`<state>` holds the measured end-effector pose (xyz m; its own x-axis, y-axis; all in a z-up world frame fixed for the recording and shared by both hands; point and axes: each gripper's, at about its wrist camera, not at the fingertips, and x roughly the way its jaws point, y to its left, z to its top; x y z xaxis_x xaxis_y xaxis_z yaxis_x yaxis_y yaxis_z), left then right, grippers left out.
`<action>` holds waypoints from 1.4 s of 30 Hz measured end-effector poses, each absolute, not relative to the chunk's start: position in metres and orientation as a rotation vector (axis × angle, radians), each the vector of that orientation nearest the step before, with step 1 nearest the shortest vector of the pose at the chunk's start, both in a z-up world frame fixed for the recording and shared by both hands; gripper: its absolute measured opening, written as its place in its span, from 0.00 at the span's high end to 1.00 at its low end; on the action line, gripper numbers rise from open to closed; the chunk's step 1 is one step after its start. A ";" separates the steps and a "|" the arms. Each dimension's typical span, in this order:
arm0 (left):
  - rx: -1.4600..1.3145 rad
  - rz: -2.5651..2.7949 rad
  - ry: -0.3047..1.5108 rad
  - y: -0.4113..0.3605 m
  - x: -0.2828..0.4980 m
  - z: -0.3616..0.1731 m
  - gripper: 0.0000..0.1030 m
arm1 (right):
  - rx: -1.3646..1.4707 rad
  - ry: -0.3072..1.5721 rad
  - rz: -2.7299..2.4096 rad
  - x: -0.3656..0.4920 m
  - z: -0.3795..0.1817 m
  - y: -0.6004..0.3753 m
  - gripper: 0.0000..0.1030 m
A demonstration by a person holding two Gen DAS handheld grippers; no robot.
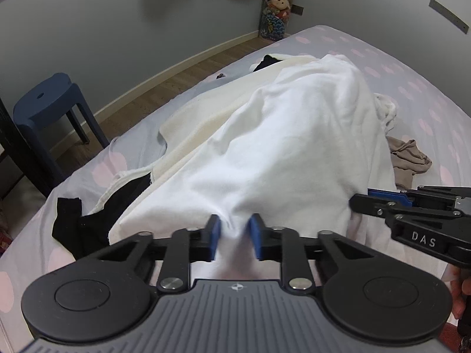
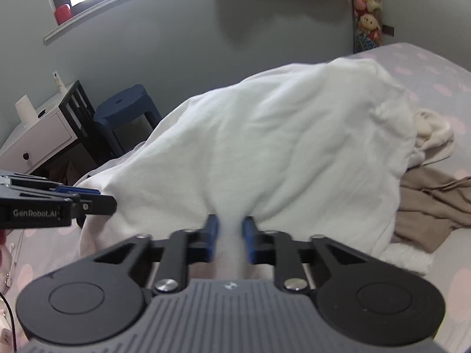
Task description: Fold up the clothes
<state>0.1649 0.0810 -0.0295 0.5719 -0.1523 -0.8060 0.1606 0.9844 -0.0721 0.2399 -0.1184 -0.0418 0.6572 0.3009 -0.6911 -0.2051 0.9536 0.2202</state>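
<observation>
Spotted bed — two tools, each pinching one white garment.

Two grippers, left and right, one white garment, one blue stool, one beige garment.

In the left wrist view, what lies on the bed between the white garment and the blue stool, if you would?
A cream garment lies beside the white garment, then bare spotted sheet and wooden floor before the blue stool.
</observation>
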 end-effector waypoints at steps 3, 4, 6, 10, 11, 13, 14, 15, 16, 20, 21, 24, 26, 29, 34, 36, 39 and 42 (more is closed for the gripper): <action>0.016 -0.201 0.938 0.077 0.163 -0.023 1.00 | 0.113 0.781 0.268 0.233 -0.035 -0.122 0.97; 0.016 -0.211 0.932 0.075 0.162 -0.020 1.00 | 0.107 0.767 0.258 0.230 -0.031 -0.122 0.98; 0.005 -0.246 0.904 0.070 0.157 -0.010 1.00 | 0.097 0.729 0.232 0.222 -0.022 -0.127 0.98; -0.039 -0.306 0.866 0.066 0.151 0.008 1.00 | 0.080 0.639 0.170 0.205 0.000 -0.142 0.99; -0.042 -0.320 0.857 0.065 0.150 0.012 1.00 | 0.073 0.619 0.151 0.202 0.006 -0.147 0.99; -0.044 -0.345 0.837 0.062 0.147 0.021 0.98 | 0.066 0.587 0.106 0.195 0.016 -0.160 0.99; -0.039 -0.353 0.821 0.062 0.145 0.025 0.97 | 0.065 0.574 0.080 0.192 0.021 -0.169 0.99; -0.034 -0.357 0.808 0.061 0.143 0.029 0.89 | 0.064 0.561 0.053 0.188 0.025 -0.177 0.99; -0.029 -0.354 0.799 0.061 0.141 0.031 0.80 | 0.064 0.548 0.028 0.185 0.030 -0.185 0.99; -0.007 -0.336 0.794 0.059 0.135 0.031 0.77 | 0.071 0.511 -0.081 0.162 0.040 -0.224 0.99; -0.004 -0.332 0.799 0.059 0.134 0.030 0.76 | 0.069 0.497 -0.113 0.154 0.041 -0.233 0.99; -0.007 -0.335 0.820 0.057 0.132 0.028 0.75 | 0.076 0.465 -0.202 0.125 0.046 -0.264 0.99; -0.005 -0.338 0.820 0.056 0.129 0.029 0.75 | 0.095 0.457 -0.264 0.102 0.048 -0.287 0.99; -0.001 -0.342 0.818 0.054 0.126 0.033 0.75 | 0.109 0.463 -0.386 0.063 0.043 -0.320 1.00; 0.029 -0.376 0.814 0.036 0.127 0.039 0.75 | 0.111 0.535 -0.553 -0.005 0.026 -0.372 1.00; 0.034 -0.403 0.816 0.023 0.128 0.038 0.75 | 0.152 0.587 -0.588 -0.027 0.016 -0.394 1.00; 0.024 -0.449 0.833 0.005 0.131 0.033 0.68 | 0.194 0.632 -0.566 -0.044 0.005 -0.396 0.98; 0.018 -0.486 0.853 -0.011 0.133 0.025 0.59 | 0.226 0.662 -0.490 -0.034 -0.005 -0.383 0.95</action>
<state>0.1330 -0.0108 0.0249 0.5556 -0.4042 -0.7266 0.4186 0.8910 -0.1755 -0.0338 -0.3829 -0.0052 0.6811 -0.3622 -0.6363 0.5029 0.8630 0.0471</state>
